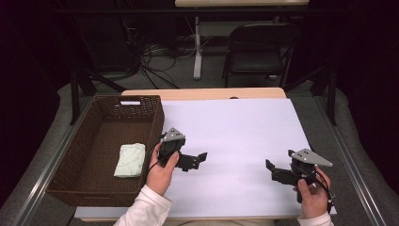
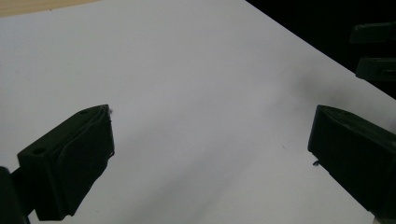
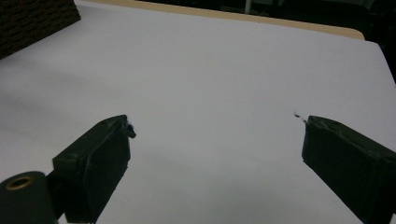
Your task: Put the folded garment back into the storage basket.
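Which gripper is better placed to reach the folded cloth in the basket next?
Left. The left gripper hovers open beside the brown wicker basket, where the pale folded cloth lies. The right gripper, also open, sits across the white table, farther from it.

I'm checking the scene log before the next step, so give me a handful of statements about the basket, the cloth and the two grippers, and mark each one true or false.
1. The folded pale green cloth lies inside the brown wicker basket. True.
2. The left gripper holds the cloth. False: it is open and holds nothing, over the white table cover.
3. The right gripper is open. True: in the right gripper view its fingers stand wide apart over bare cover.
4. The basket sits at the table's right side. False: it is at the left.
5. A black folding chair stands beyond the table. True.
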